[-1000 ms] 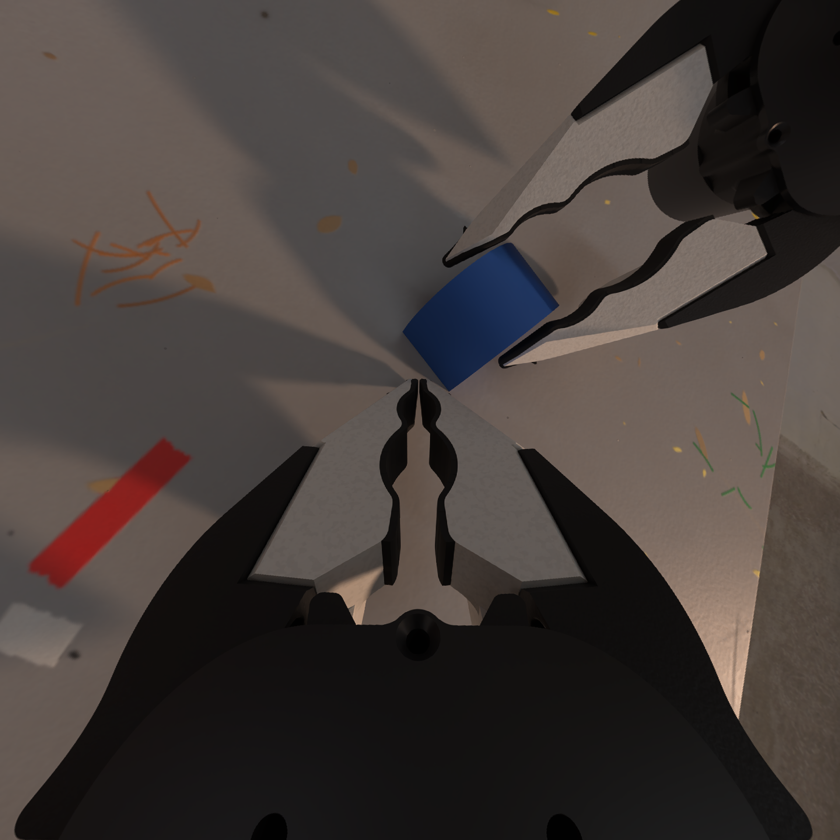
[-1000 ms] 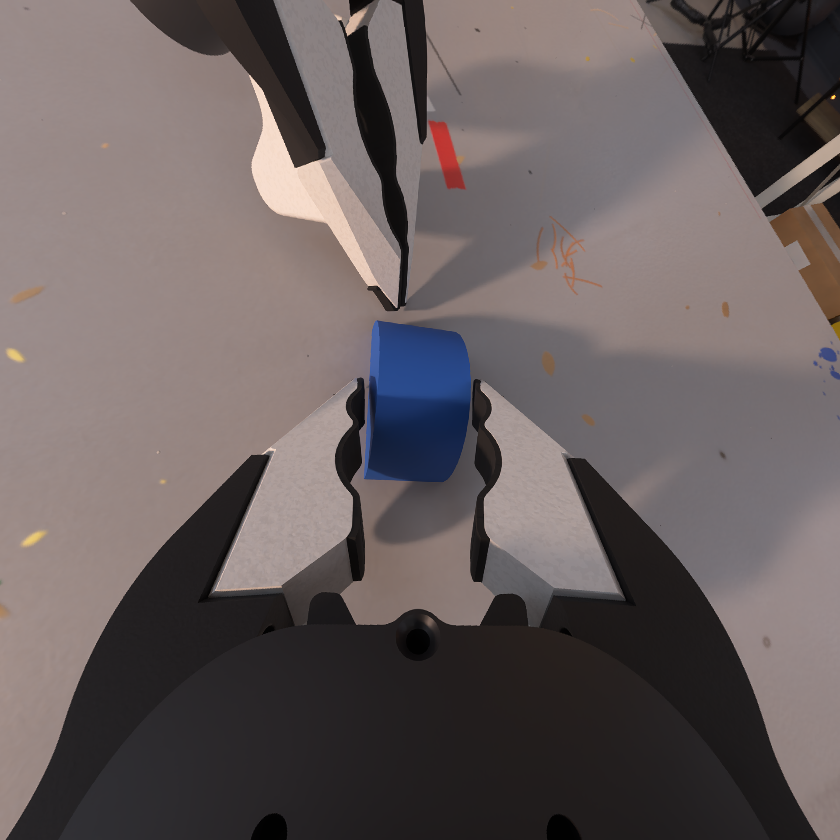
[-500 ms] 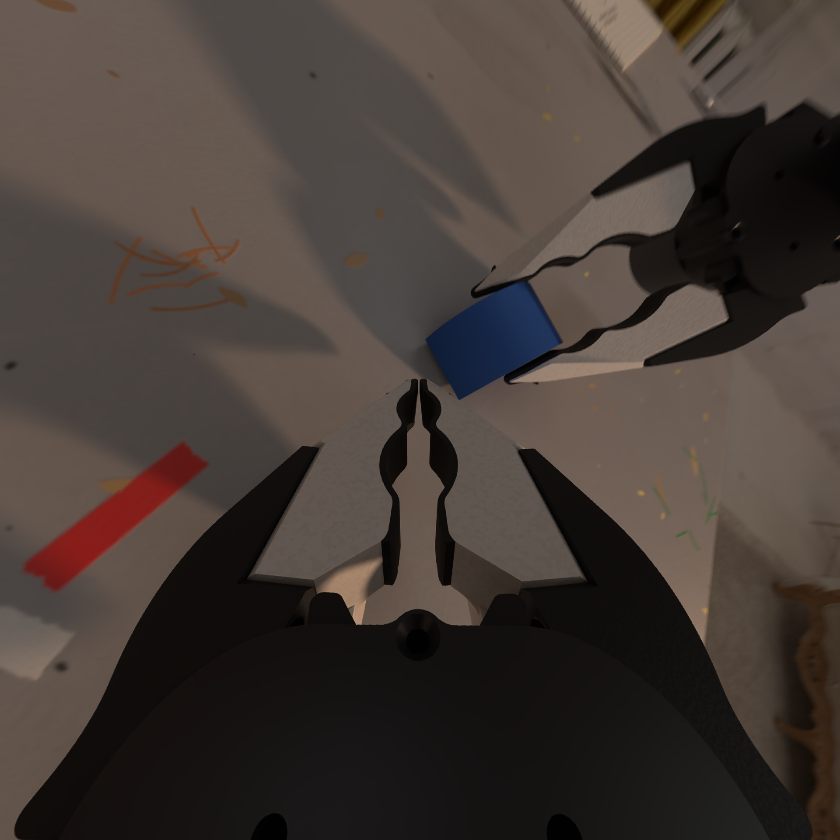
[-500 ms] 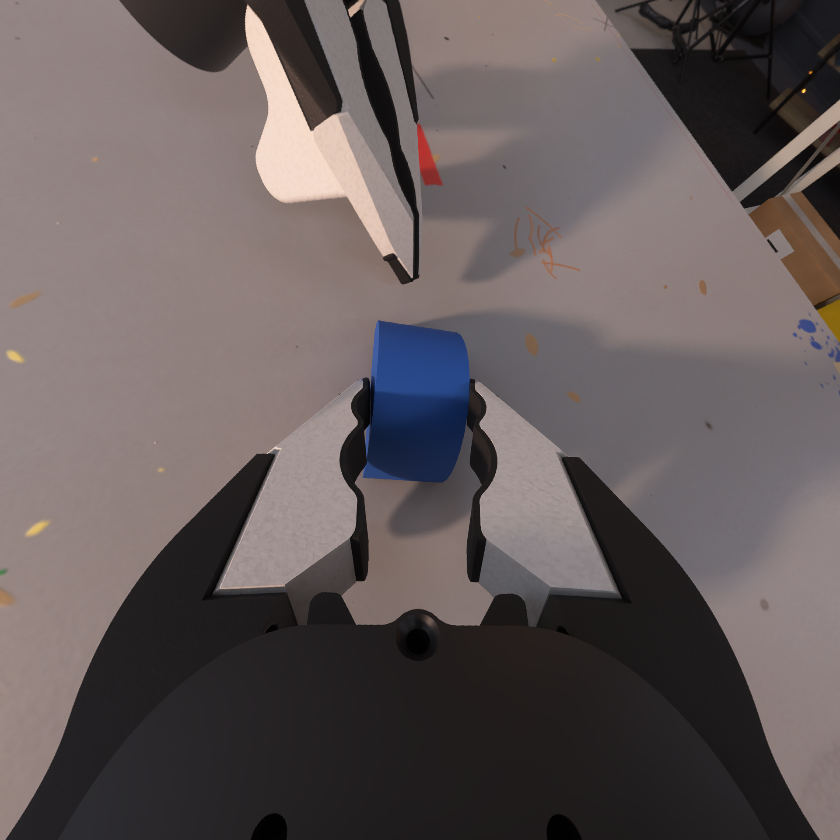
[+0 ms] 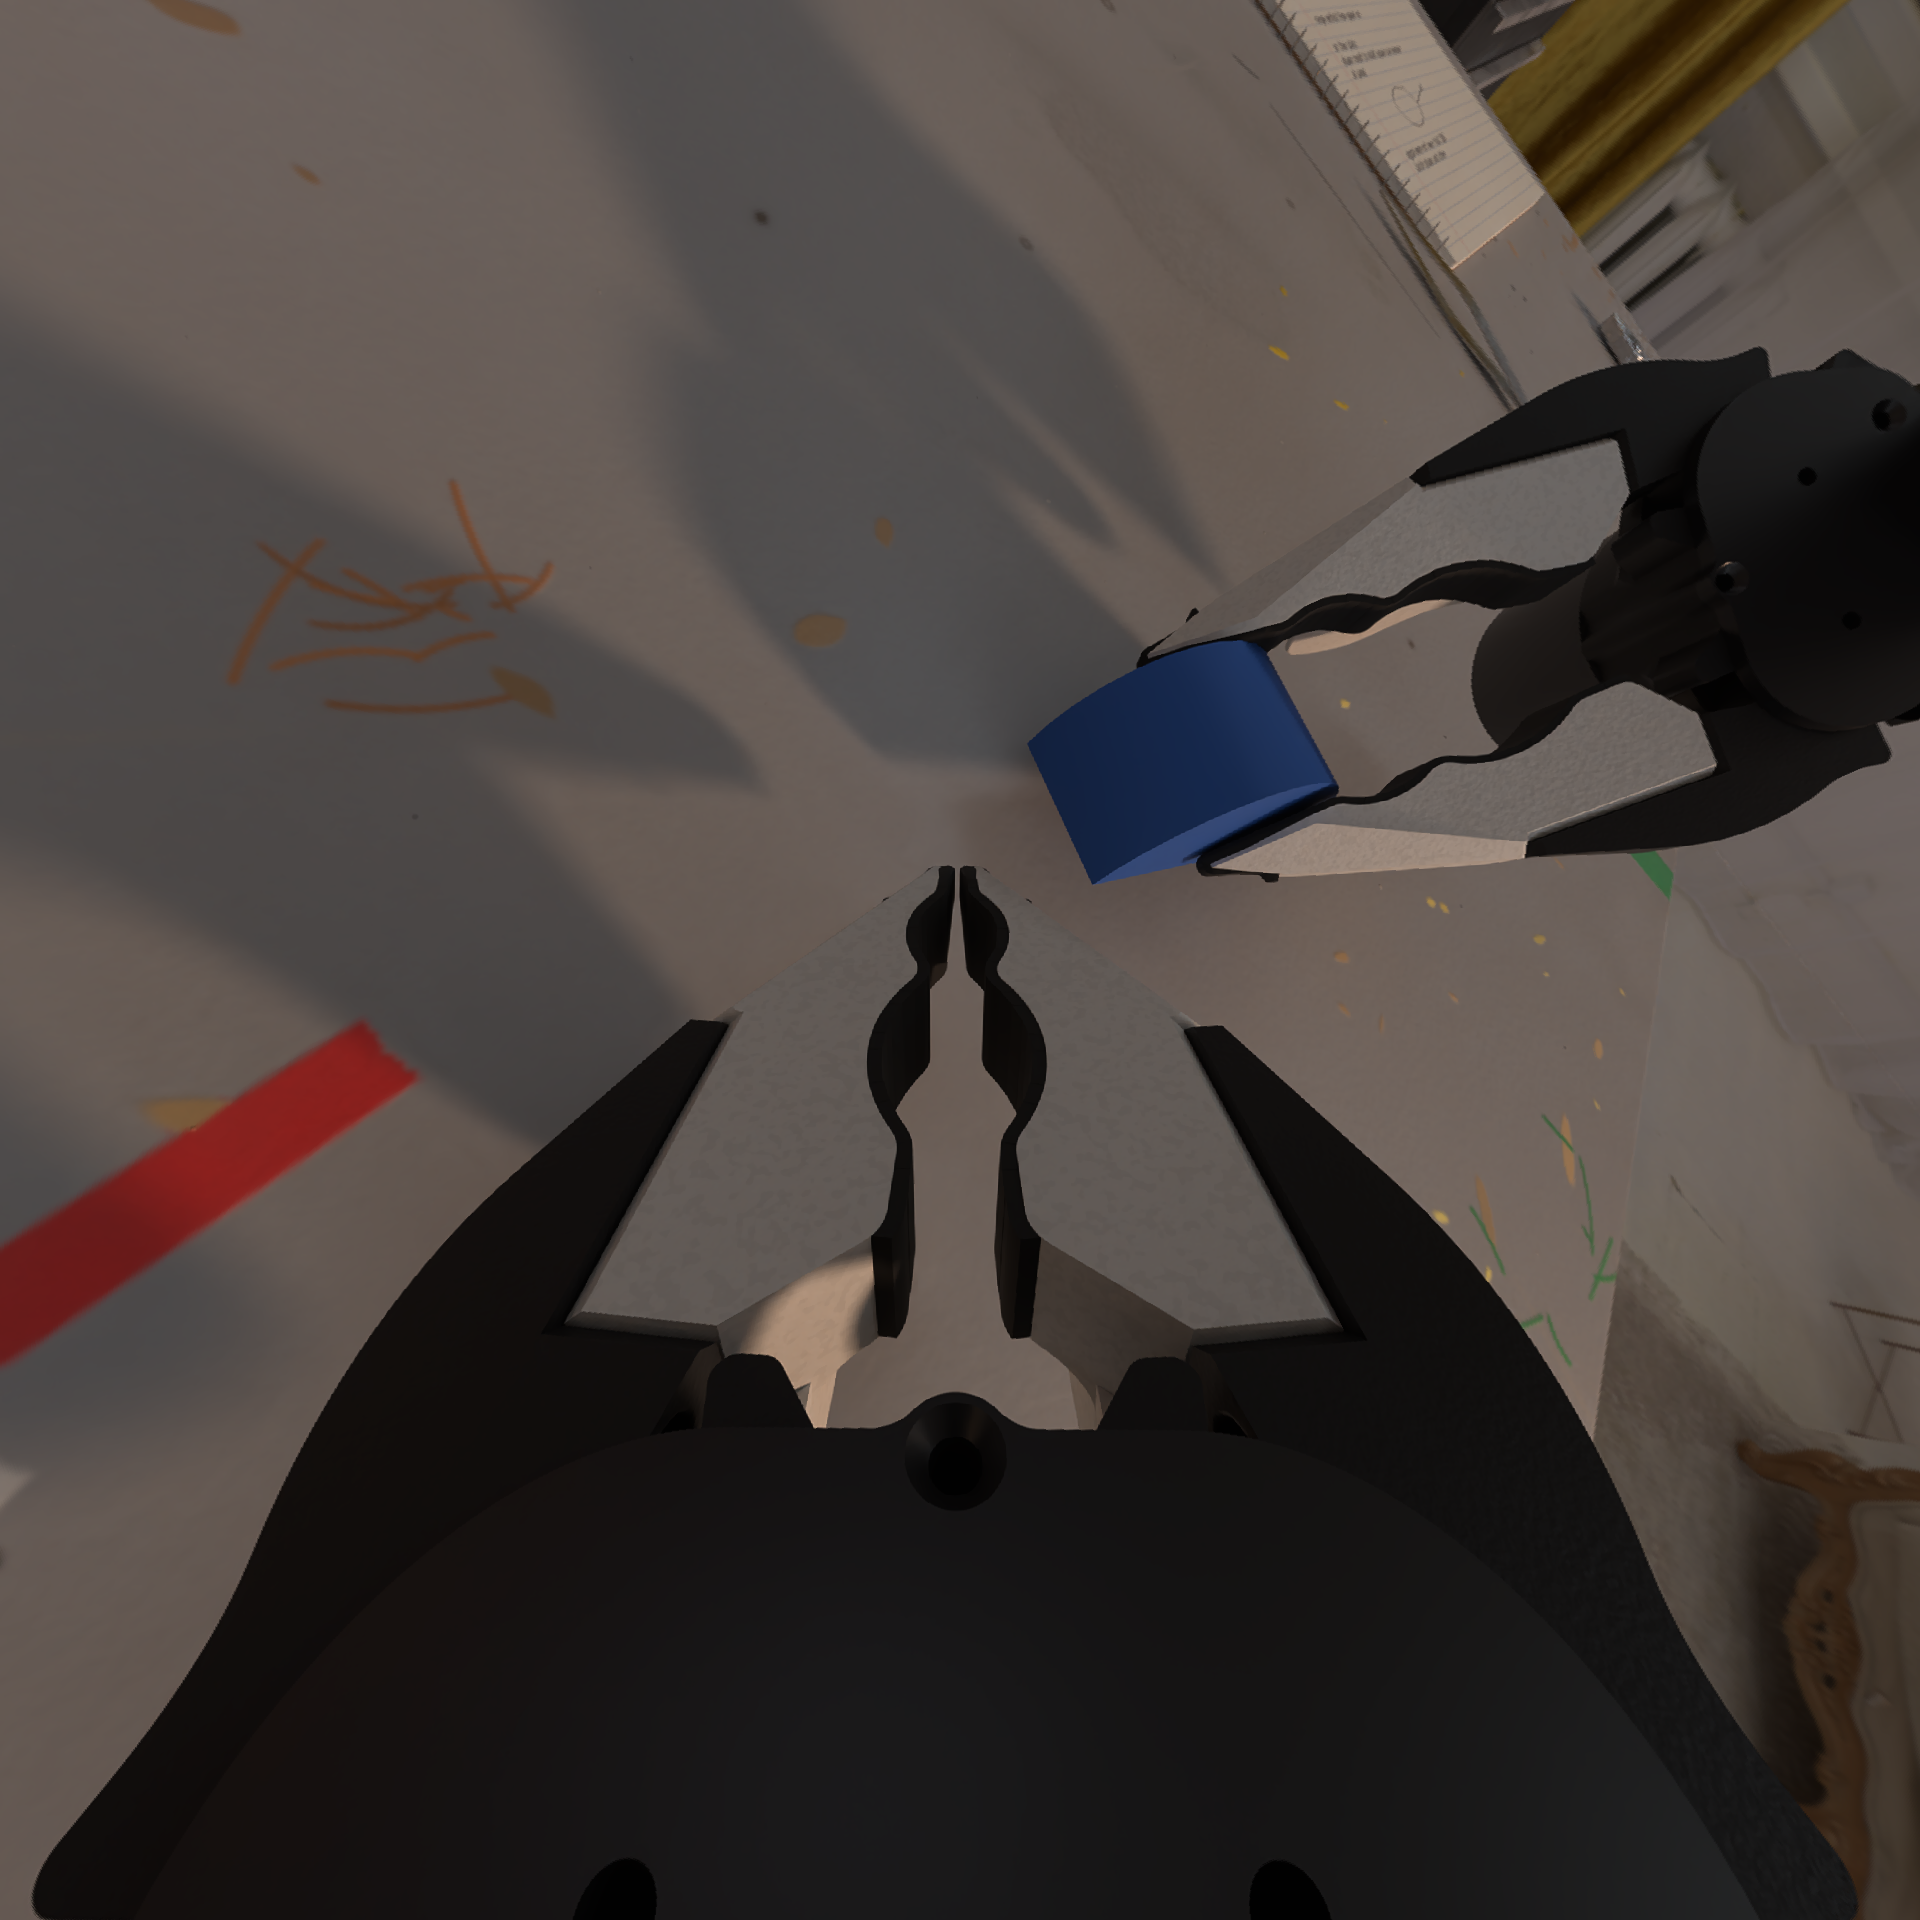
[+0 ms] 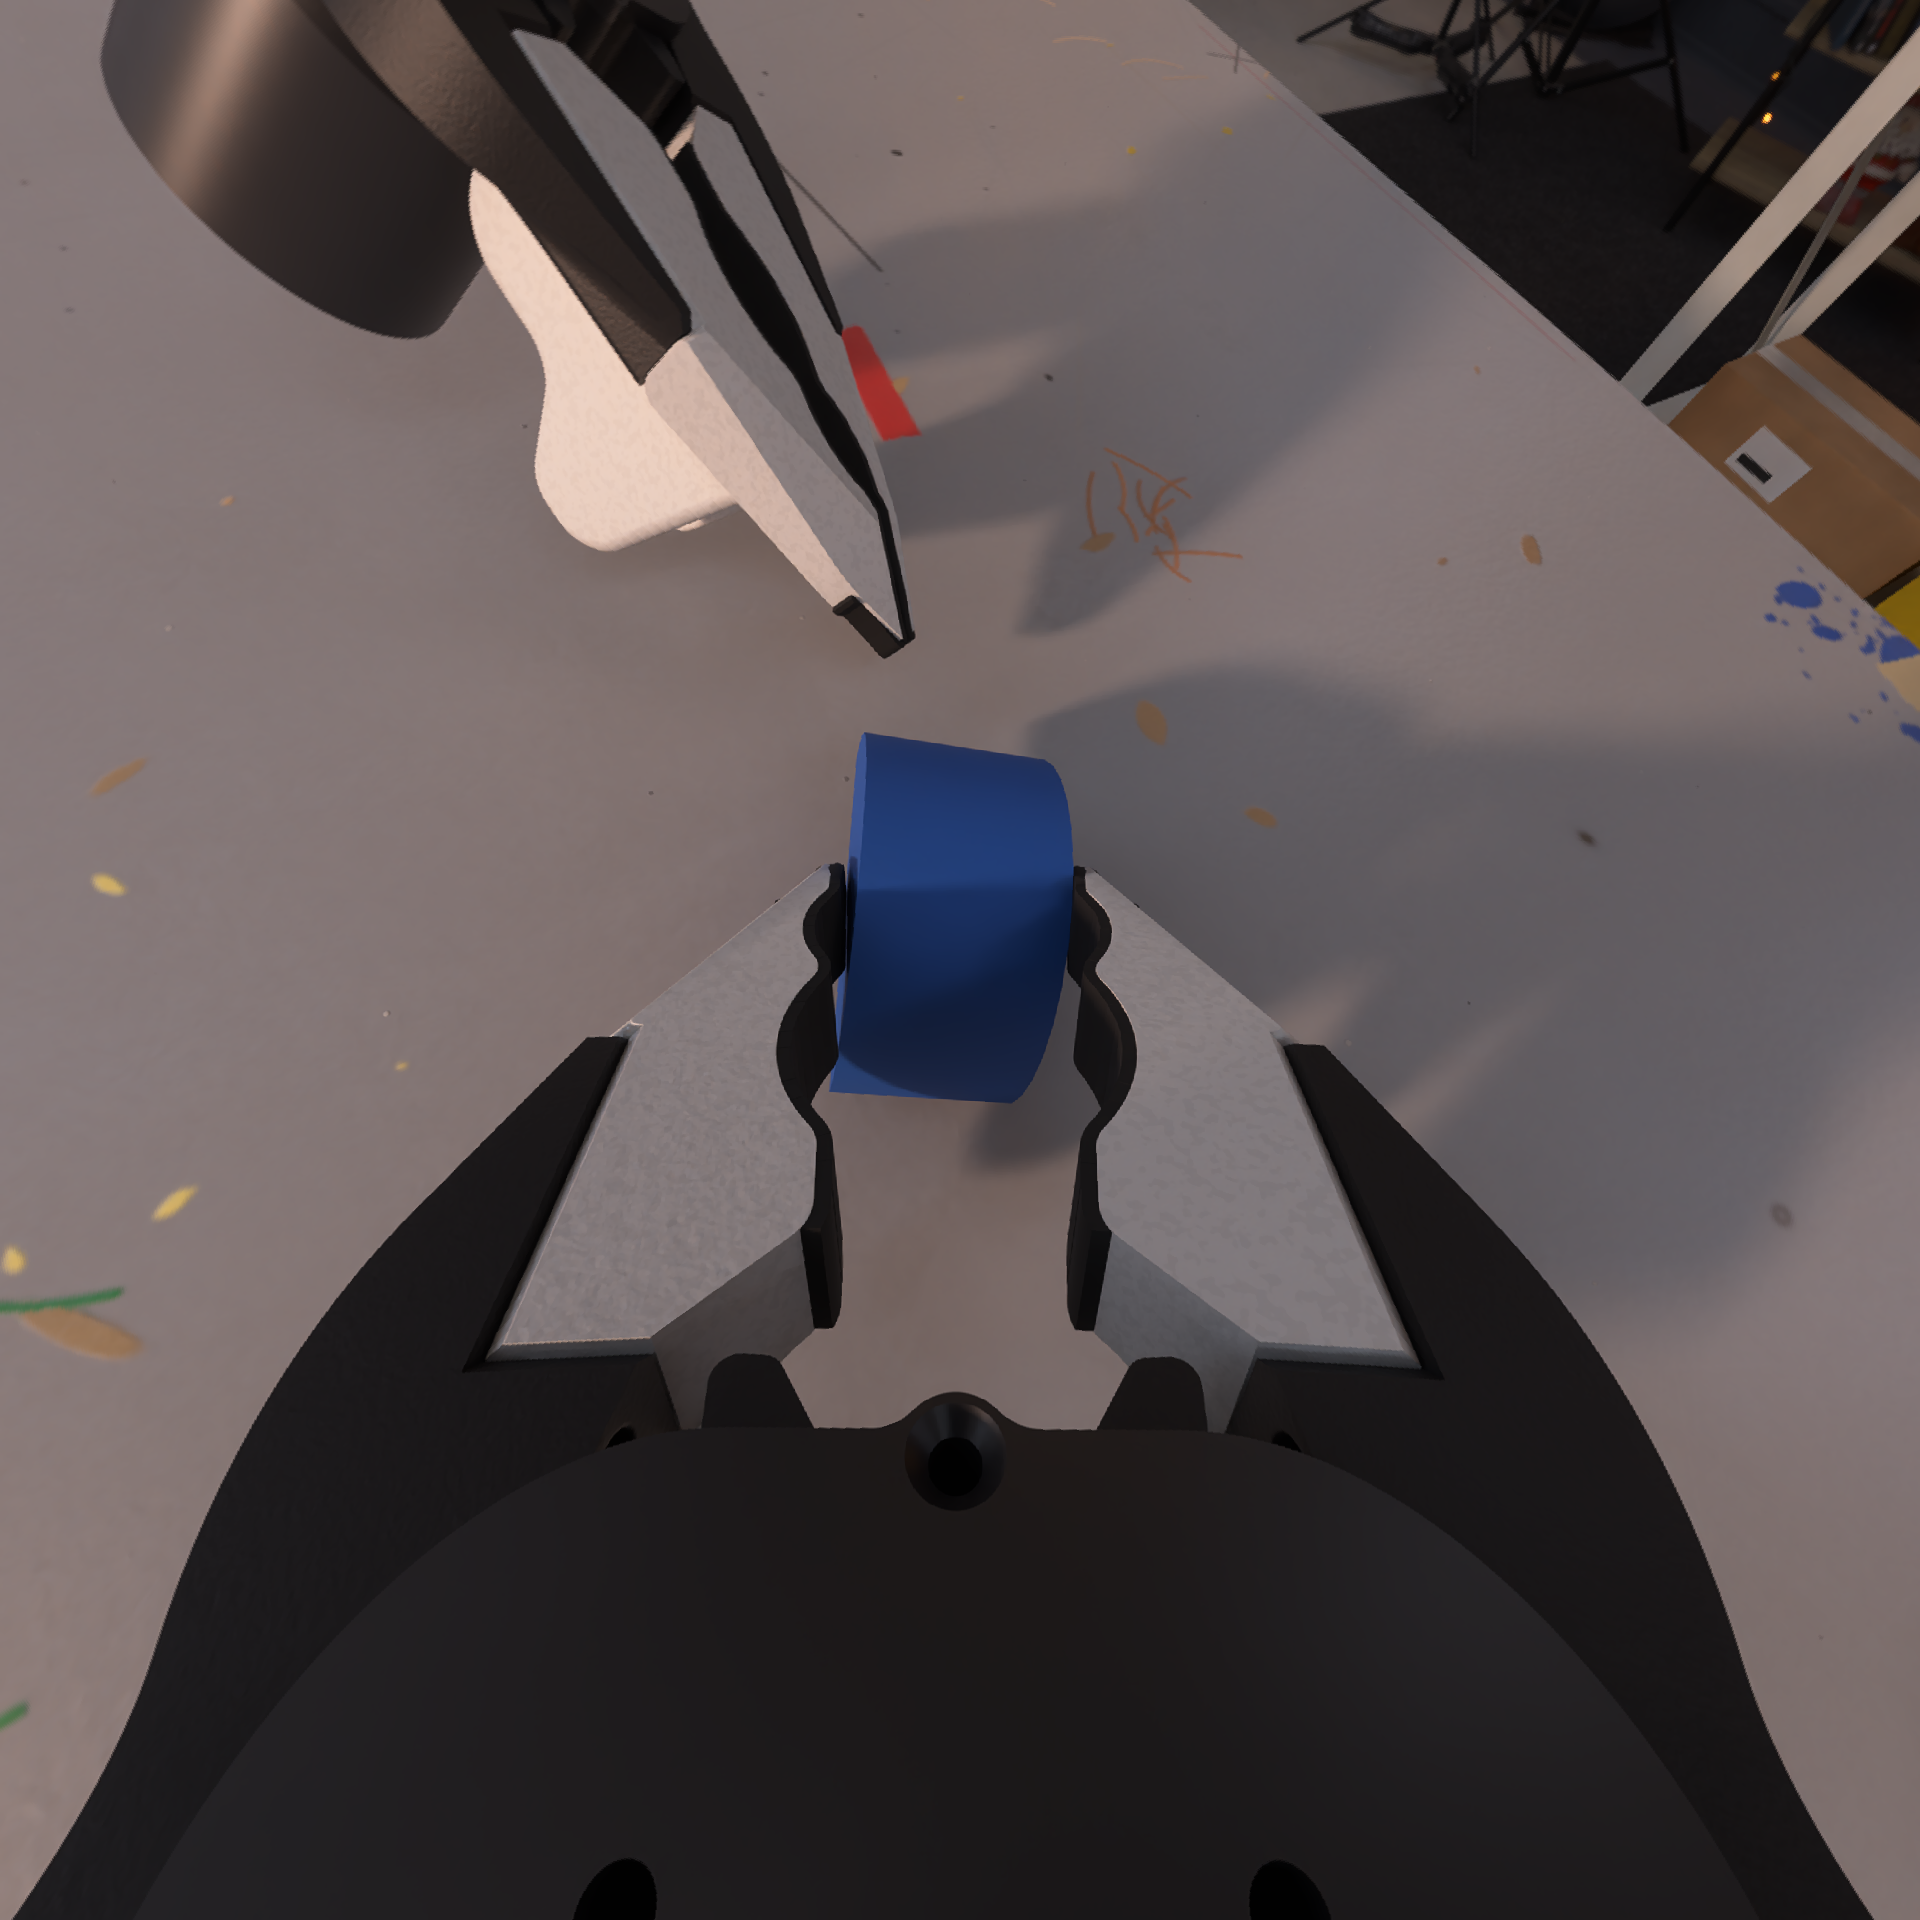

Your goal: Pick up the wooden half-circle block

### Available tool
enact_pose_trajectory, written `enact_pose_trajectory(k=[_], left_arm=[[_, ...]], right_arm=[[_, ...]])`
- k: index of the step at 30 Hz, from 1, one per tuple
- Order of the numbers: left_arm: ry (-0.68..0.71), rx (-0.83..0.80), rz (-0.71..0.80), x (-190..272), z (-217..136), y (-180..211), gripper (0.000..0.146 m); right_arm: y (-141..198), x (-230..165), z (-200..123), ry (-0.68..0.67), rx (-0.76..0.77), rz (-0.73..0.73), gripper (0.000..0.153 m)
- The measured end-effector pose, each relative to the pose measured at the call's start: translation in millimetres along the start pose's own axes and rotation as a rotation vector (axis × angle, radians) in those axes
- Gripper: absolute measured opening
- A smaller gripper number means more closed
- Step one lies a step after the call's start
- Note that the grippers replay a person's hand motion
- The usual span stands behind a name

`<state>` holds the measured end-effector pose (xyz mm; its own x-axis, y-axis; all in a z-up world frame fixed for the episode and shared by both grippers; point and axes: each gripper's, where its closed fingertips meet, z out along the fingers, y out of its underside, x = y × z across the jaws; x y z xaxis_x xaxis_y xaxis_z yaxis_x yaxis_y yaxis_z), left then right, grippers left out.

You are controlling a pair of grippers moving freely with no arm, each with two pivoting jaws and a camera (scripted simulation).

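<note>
The half-circle block [image 6: 956, 914] is blue, with one flat face and one curved face. My right gripper [image 6: 956, 883] is shut on it, a finger pressing each side, and holds it just above the grey table, where its shadow falls. In the left wrist view the block [image 5: 1174, 769] sits between the tips of the right gripper [image 5: 1179, 758] at the right. My left gripper [image 5: 956, 873] is shut and empty, its tips a short way left of the block. It also shows in the right wrist view [image 6: 883, 634], beyond the block and apart from it.
A red tape strip [image 5: 187, 1174] and orange scribbles [image 5: 405, 623] mark the table [image 6: 1351, 987]. A lined notepad [image 5: 1392, 114] lies at the table's far edge. Blue paint splashes [image 6: 1818, 613] and a cardboard box [image 6: 1787, 447] are near the table's right edge.
My right gripper has closed on the blue block and raised it off the table. My left gripper, still shut, has drawn away from the block.
</note>
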<state>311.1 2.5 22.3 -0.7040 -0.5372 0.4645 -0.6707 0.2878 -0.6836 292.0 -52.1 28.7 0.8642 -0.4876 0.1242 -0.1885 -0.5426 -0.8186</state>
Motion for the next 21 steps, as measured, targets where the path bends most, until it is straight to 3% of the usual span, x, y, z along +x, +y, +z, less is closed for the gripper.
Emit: enact_pose_trajectory(k=[21], left_arm=[[-0.086, 0.044, 0.022, 2.5, 4.6, -5.6, 0.001]], right_arm=[[-1.4, -8.9, 9.8, -0.019, -0.026, -0.039, 0.043]])
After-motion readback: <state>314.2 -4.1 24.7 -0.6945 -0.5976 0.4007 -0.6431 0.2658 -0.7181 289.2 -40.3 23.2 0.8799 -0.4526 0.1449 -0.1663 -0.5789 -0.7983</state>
